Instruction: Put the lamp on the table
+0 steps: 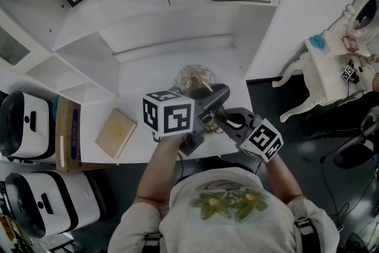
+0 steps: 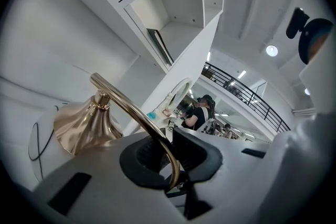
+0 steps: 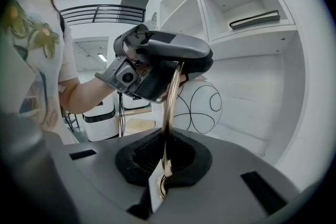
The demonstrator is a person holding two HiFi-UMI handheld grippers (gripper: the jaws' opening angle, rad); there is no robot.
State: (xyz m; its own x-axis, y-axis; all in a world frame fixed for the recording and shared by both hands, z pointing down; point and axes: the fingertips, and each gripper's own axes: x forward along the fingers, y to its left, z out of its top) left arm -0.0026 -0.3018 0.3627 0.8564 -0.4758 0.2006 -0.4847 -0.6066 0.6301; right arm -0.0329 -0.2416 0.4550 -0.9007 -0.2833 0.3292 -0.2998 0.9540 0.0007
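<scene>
Two grippers, one lamp (image 1: 197, 81), held over the near right part of the table (image 1: 142, 71).
Left gripper (image 2: 170, 178): jaws shut tight on the lamp's thin gold stem (image 2: 131, 107), just short of the gold bell (image 2: 84, 123) that points away toward the far wall. Right gripper (image 3: 163, 169): jaws likewise clamped on the stem, nearer the person, beside a white tag (image 3: 155, 187). The two grips sit close together. This is probably because one hold on so slim and curved a rod would let the heavier bell end swing. A book (image 1: 116, 132) lies on the table to the left, well apart. No view shows whether any part of the lamp touches the table, so it is judged not yet set down.
</scene>
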